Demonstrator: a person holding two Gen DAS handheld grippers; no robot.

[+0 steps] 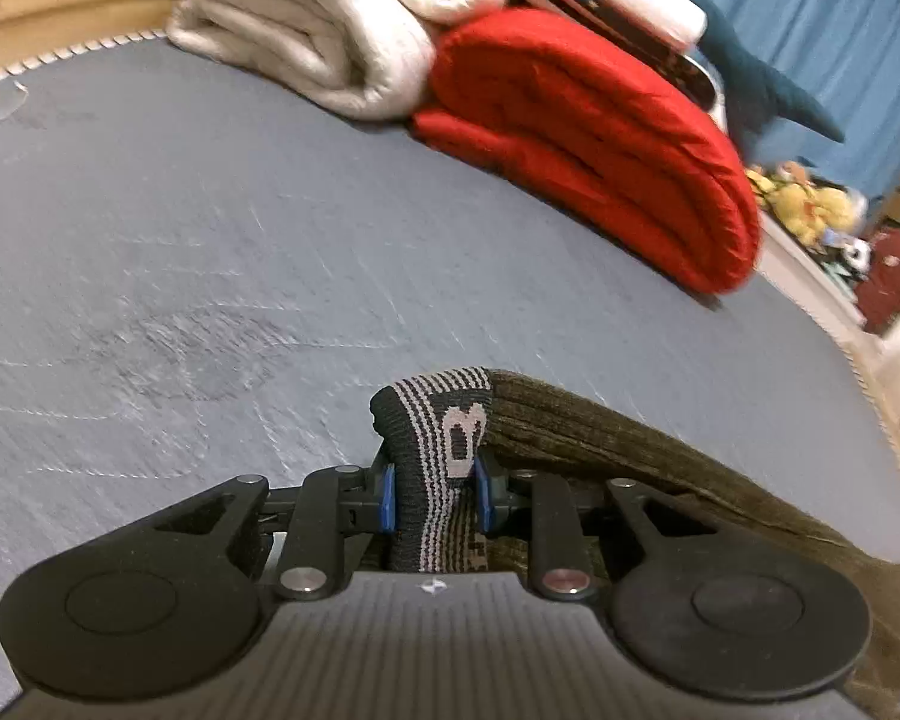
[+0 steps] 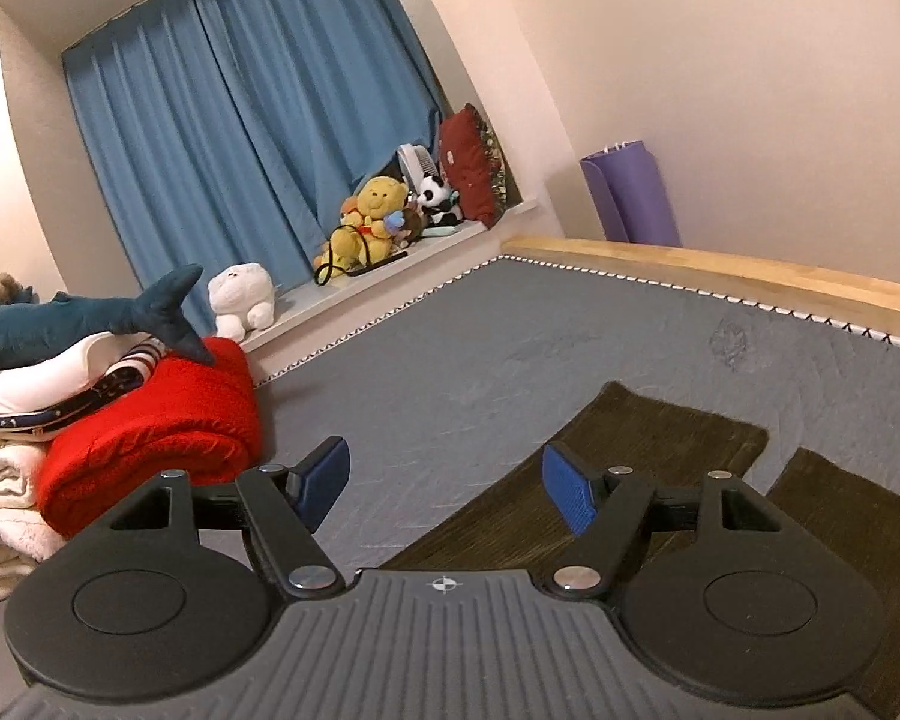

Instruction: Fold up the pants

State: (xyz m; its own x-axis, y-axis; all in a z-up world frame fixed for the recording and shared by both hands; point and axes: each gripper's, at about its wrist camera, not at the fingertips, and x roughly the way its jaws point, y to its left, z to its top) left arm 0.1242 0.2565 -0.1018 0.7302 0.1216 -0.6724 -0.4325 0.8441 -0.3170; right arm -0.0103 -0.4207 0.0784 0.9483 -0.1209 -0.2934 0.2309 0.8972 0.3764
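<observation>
- The left gripper (image 1: 435, 495) has its blue pads pressed on the striped grey waistband (image 1: 444, 450) of the pants (image 1: 600, 450); the band stands bunched up between the jaws, with a pale letter showing on it beside the right-hand pad
- The brown ribbed cloth of the pants trails off to the right of those jaws and down past the gripper body; it lies on the grey mattress (image 1: 210, 240)
- Ahead of the left jaws the mattress is bare up to a folded red blanket (image 1: 600, 138) and a rolled cream blanket (image 1: 306, 30) just beside it
- The right gripper (image 2: 444, 489) hangs with its jaws wide apart and nothing between them
- Below and ahead of the right-hand pad, the two pant legs (image 2: 660, 444) lie flat on the mattress, side by side with a narrow strip of mattress between them
- Left of the right gripper's jaws sits the red blanket, with a blue shark toy (image 2: 90, 312) on the pile above it; far ahead hang blue curtains (image 2: 240, 120) over a sill of soft toys (image 2: 372, 216)
</observation>
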